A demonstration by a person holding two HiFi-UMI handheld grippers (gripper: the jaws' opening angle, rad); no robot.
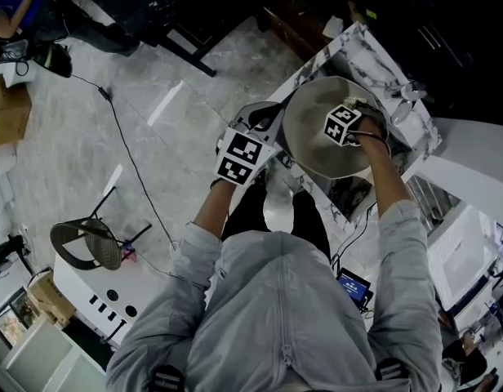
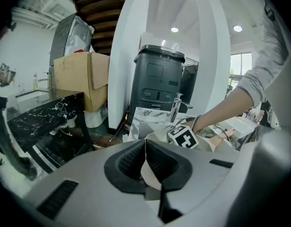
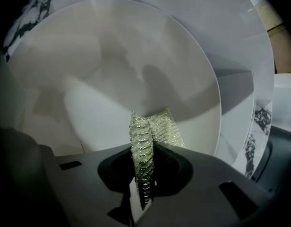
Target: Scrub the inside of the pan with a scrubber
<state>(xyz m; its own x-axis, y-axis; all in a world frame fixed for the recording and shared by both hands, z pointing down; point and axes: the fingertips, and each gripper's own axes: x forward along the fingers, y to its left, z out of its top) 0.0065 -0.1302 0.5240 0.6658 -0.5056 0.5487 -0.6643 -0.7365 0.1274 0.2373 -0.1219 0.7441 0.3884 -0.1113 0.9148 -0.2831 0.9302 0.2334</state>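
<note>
Pan point(image 1: 313, 141) is lying on the white, dark-veined counter point(image 1: 374, 47), its round opening facing up at the head camera and its pale inside showing. Whether it is tilted cannot be told.

Left gripper point(image 1: 268, 144) is sitting at the pan's near-left edge. In the left gripper view its jaws are clenching a thin pale edge of the pan between the dark pads.

Right gripper point(image 1: 355, 131) is reaching down inside the pan, right of its centre. Its jaws are pinching the scrubber point(image 3: 144, 145), a folded green-silver mesh strip. The strip's long axis is running straight out along the jaws, with the free end pointing at the pan's inner wall. Contact with the wall cannot be told.

Beyond the pan a faucet point(image 2: 176, 109) is rising from the counter. Behind it a dark grey bin point(image 2: 157, 86) is standing against a white pillar point(image 2: 129, 41), with a cardboard box point(image 2: 81, 79) further left. Left of the pan, a grey stone floor point(image 1: 162, 64) is carrying a black cable point(image 1: 129, 158) and a chair point(image 1: 88, 245).
</note>
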